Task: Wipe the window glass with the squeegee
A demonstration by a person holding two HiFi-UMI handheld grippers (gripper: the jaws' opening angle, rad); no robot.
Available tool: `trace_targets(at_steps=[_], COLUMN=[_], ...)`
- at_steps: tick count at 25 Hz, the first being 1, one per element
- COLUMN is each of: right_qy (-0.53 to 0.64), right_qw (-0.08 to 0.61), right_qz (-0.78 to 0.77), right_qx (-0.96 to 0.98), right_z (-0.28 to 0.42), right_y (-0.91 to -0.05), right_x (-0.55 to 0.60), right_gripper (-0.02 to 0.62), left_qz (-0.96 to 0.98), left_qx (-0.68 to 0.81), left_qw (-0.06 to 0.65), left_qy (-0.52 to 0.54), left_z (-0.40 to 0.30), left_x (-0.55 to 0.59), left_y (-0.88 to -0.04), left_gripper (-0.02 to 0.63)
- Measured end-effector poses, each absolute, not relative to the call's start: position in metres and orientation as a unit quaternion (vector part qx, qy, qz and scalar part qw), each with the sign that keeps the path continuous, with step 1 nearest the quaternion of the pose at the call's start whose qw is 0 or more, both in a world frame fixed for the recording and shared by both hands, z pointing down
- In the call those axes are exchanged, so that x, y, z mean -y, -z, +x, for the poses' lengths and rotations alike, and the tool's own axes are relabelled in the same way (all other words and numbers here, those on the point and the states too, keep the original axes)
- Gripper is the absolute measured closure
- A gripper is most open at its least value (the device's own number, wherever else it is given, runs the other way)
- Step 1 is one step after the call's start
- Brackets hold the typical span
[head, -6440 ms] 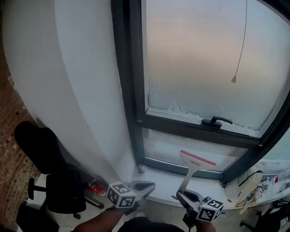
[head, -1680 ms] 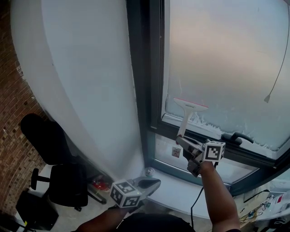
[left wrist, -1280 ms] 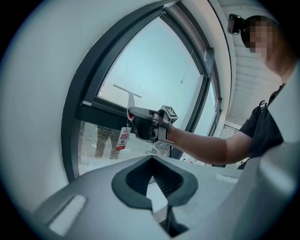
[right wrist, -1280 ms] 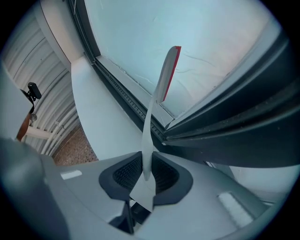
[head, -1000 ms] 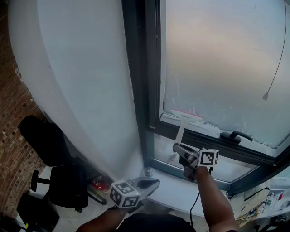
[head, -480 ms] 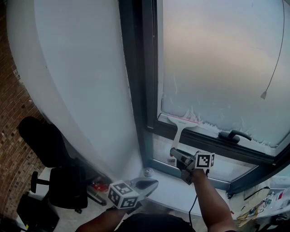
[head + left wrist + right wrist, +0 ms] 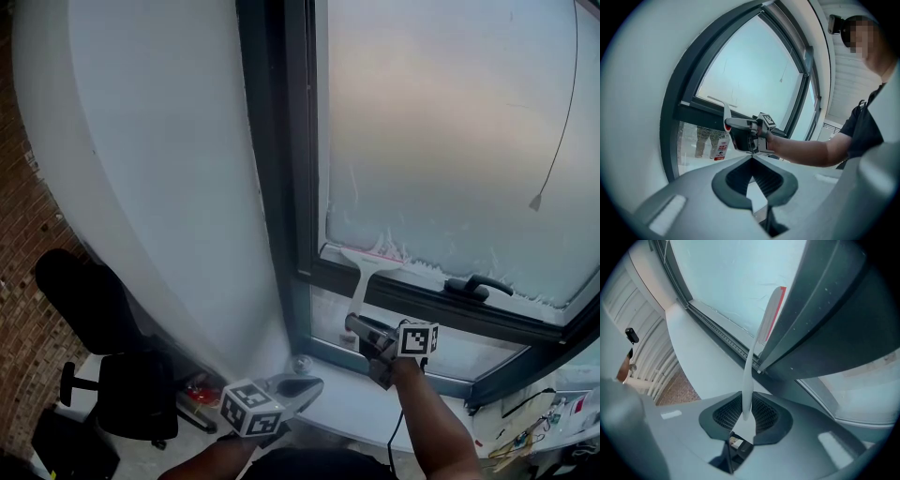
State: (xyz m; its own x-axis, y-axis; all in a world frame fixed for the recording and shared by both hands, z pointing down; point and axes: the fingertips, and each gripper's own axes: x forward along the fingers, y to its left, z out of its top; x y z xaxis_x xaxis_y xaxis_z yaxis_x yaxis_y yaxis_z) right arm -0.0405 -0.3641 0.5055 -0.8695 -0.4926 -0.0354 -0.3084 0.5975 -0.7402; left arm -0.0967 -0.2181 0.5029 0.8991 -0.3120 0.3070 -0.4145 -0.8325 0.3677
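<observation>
The white squeegee (image 7: pixel 367 263) with its red-edged blade rests at the bottom of the frosted upper window glass (image 7: pixel 450 141), just above the dark frame bar. My right gripper (image 7: pixel 360 327) is below it, shut on its handle. The right gripper view shows that handle (image 7: pixel 747 390) rising from between the jaws to the blade (image 7: pixel 771 314) against the frame. My left gripper (image 7: pixel 302 385) hangs low near the sill, shut and holding nothing. From the left gripper view, the squeegee (image 7: pixel 725 117) and right gripper (image 7: pixel 741 124) are ahead by the window.
A dark window handle (image 7: pixel 478 284) sits on the frame bar right of the squeegee. A blind cord with a weight (image 7: pixel 536 202) hangs before the glass. A white curved wall (image 7: pixel 159 169) lies left, a black chair (image 7: pixel 103 375) below it. The sill (image 7: pixel 352 398) runs underneath.
My right gripper has drawn the squeegee down the glass to the pane's bottom edge over the last two seconds. The left gripper has stayed low and still.
</observation>
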Motion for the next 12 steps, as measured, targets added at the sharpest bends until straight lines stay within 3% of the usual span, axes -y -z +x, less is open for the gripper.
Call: trace_targets(at_steps=[6,12], right_qy=[0.343,0.26], right_qw=[0.116,0.13], right_qz=[-0.222,-0.221], right_qx=[-0.905,-0.931], right_z=[-0.032,0.004], right_y=[-0.469,-0.364], right_x=[0.341,0.325], right_gripper=[0.508,0.508], left_qz=[0.95,0.953], left_qx=[0.186,0.177], left_qw=[0.218,0.216], left_qy=[-0.119,-0.118], left_z=[-0.092,-0.081], left_x=[0.218,0.216], left_y=[-0.505,-0.504], left_gripper=[0.606,0.606])
